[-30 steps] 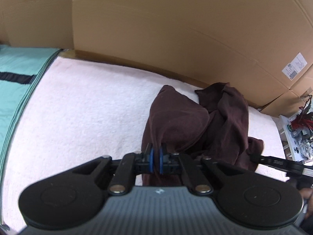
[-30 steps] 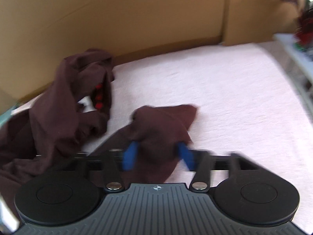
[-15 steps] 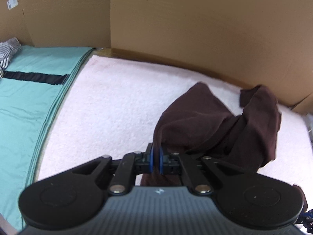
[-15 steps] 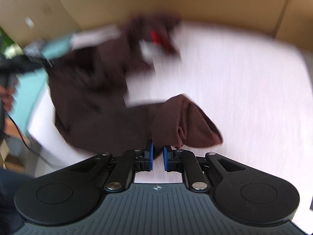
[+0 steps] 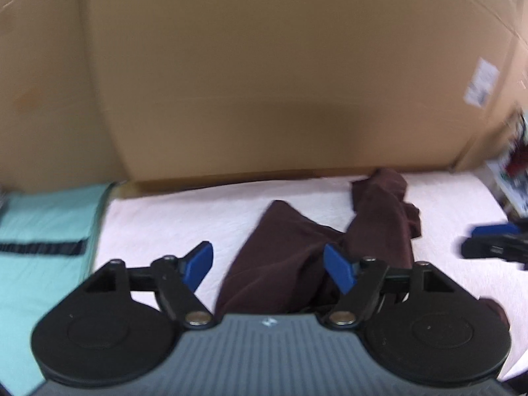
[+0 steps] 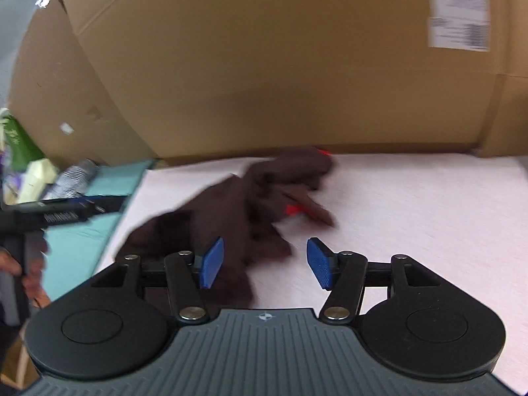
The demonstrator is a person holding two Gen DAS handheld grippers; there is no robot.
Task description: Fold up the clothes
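A dark brown garment lies crumpled on the pale pink blanket. It also shows in the right wrist view, with a red patch showing in its folds. My left gripper is open, just above the near part of the garment, holding nothing. My right gripper is open and empty, over the garment's near right edge. The right gripper shows at the right edge of the left wrist view; the left gripper shows at the left of the right wrist view.
Large cardboard sheets stand close behind the blanket. A teal cloth with a black stripe lies to the left. A striped roll and small items sit at the far left. Cluttered items stand at the far right.
Both grippers were shut on the brown garment half a second ago and have opened and let it go. The garment has dropped onto the blanket in a crumpled heap.
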